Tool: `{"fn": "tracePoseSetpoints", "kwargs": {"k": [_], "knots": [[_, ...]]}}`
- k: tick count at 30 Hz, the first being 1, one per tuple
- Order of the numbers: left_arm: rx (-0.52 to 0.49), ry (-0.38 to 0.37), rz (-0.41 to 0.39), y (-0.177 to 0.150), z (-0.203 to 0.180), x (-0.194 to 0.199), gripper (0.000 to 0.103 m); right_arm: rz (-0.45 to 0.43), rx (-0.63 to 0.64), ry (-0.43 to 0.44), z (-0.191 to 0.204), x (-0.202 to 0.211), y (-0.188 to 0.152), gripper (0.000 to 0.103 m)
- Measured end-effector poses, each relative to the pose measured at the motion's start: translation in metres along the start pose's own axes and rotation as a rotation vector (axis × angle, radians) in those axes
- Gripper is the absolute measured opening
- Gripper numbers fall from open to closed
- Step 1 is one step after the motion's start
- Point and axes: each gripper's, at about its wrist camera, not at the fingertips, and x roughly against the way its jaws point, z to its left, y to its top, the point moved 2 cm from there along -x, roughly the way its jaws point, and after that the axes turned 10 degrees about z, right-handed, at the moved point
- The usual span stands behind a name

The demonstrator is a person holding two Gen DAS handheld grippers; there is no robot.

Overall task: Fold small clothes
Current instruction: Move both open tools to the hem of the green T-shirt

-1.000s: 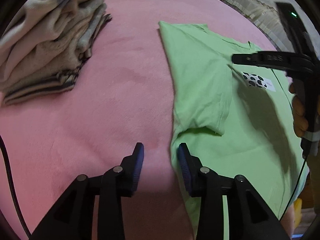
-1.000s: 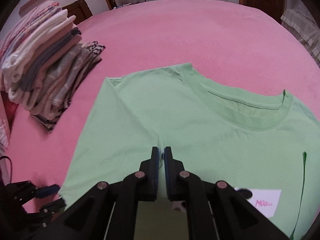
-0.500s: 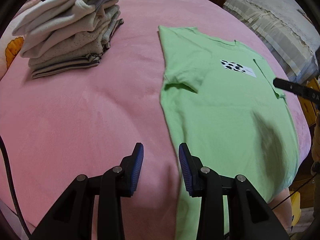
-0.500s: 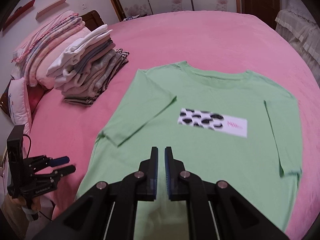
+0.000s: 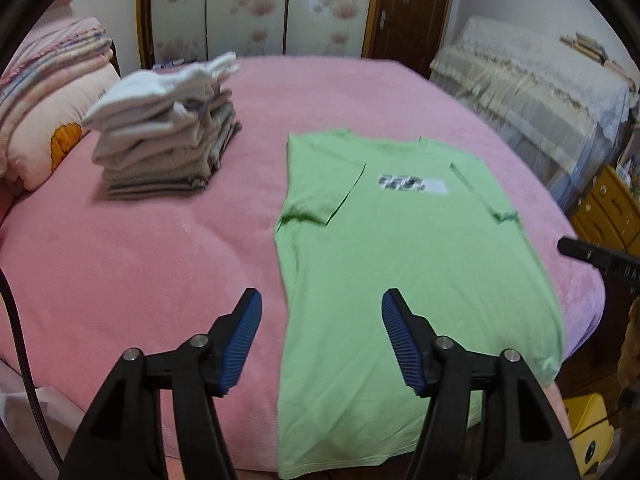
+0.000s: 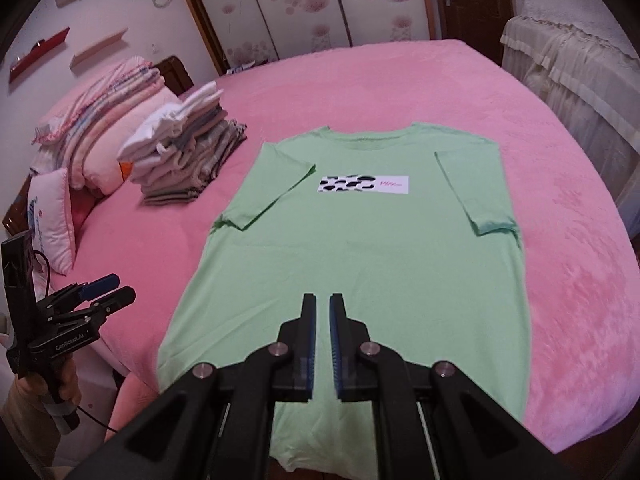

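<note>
A light green T-shirt [image 5: 400, 264] [image 6: 360, 248] lies flat and front up on the pink bed [image 5: 140, 260], both short sleeves folded in over the chest. A white strip with black spots crosses its chest. My left gripper [image 5: 321, 300] hangs above the shirt's lower left edge, its jaws opening, with nothing held between the blue pads; it also shows at the left of the right wrist view as the left gripper [image 6: 119, 287]. My right gripper [image 6: 323, 300] hovers over the shirt's lower middle, shut and empty. Its tip shows at the right edge as the right gripper [image 5: 592, 256].
A tall stack of folded clothes [image 5: 168, 148] [image 6: 184, 152] stands on the bed left of the shirt. Folded quilts and pillows [image 6: 100, 120] lie beyond it at the far left. Cloth-covered furniture [image 5: 540, 92] and a yellow cabinet [image 5: 608, 208] stand beyond the bed's right edge.
Both grippers have drawn back and up from the shirt, so the whole shirt now shows. The left jaws have spread much wider. The right jaws stay shut.
</note>
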Motion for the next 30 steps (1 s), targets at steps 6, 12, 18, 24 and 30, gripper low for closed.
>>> {"fn": "tracePoseSetpoints", "kwargs": {"k": [6,12,18,24,30], "knots": [[0.021,-0.015,-0.077,0.004,-0.027,0.028,0.070,-0.066,-0.017,0.023,0.002,0.029,-0.016,0.007],[0.025,-0.014,-0.075,-0.011,-0.045,0.034,0.077,-0.087,-0.007,0.010,0.005,0.043,-0.036,0.007],[-0.008,0.024,-0.050,-0.037,-0.055,0.026,0.077,-0.087,-0.027,-0.019,-0.003,0.048,-0.065,0.007],[0.013,0.043,-0.012,-0.075,-0.039,0.007,0.077,-0.060,-0.086,-0.047,-0.027,0.037,-0.099,0.007],[0.015,0.049,0.042,-0.112,-0.018,-0.019,0.077,-0.003,-0.119,-0.071,-0.062,0.022,-0.135,0.009]]}}
